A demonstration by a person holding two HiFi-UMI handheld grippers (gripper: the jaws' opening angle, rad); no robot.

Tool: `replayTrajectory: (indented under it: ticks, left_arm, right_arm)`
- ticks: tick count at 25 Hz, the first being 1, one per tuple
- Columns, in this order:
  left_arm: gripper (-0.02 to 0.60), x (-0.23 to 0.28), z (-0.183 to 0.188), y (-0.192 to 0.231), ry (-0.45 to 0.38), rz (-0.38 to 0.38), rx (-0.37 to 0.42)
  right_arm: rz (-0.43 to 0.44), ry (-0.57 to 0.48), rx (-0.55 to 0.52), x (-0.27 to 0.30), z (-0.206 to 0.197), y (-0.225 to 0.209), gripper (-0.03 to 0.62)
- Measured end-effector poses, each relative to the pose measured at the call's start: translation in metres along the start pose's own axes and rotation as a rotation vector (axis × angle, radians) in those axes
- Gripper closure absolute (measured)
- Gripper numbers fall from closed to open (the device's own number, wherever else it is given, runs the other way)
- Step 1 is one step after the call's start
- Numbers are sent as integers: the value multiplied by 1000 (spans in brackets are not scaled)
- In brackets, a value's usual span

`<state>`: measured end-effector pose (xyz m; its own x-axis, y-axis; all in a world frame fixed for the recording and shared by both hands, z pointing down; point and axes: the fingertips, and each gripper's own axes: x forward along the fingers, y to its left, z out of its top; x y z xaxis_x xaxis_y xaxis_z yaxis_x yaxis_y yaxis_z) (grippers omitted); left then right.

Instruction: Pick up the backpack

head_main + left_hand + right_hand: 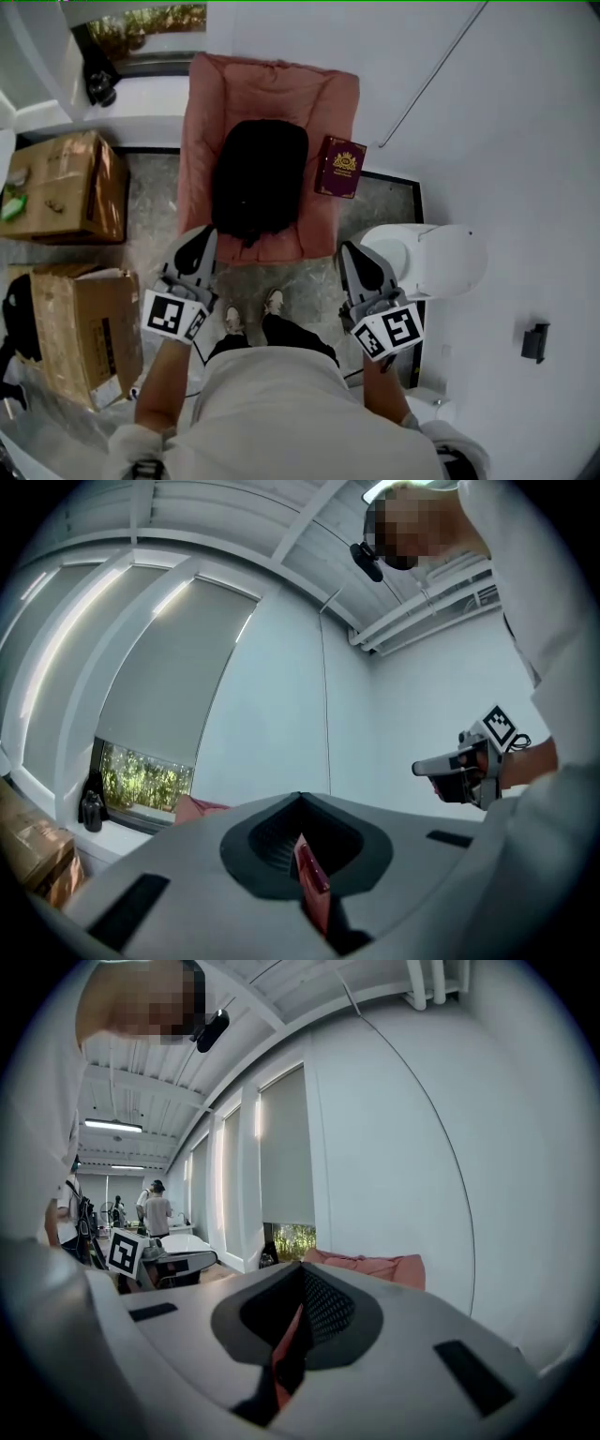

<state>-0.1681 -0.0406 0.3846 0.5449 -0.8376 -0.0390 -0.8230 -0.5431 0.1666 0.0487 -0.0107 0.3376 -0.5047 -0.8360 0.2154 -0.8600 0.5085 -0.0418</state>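
The black backpack [260,178] lies on a pink cushioned seat [272,84] straight ahead in the head view. My left gripper [195,246] hovers near the seat's front left corner, and my right gripper [353,258] near its front right corner. Both are short of the backpack and touch nothing. In the left gripper view the jaws [300,799] are shut and empty and point level at the wall. The right gripper [459,766] shows at that view's right. In the right gripper view the jaws [302,1267] are shut and empty, with the seat [375,1267] beyond them.
A maroon book [339,167] lies at the seat's right edge. Cardboard boxes [56,183] [84,333] stand on the floor at the left. A white round stool [427,258] stands close to the right gripper. A window sill [141,94] runs behind.
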Motion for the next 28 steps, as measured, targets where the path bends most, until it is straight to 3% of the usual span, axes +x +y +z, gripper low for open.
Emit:
replayTrajectory:
  ticks: [4, 10, 18, 28]
  left_arm:
    - [566, 34, 10, 0, -9, 53, 16]
    - [566, 85, -10, 11, 62, 52, 77]
    - [566, 154, -86, 57, 142, 53, 24]
    - [563, 204, -182, 112, 264, 46, -12]
  right_arm:
    - [30, -9, 7, 16, 6, -41, 574]
    - [72, 14, 54, 50, -14, -82, 574]
    - [112, 85, 101, 91, -72, -107, 574]
    - [147, 113, 154, 123, -136, -125, 574]
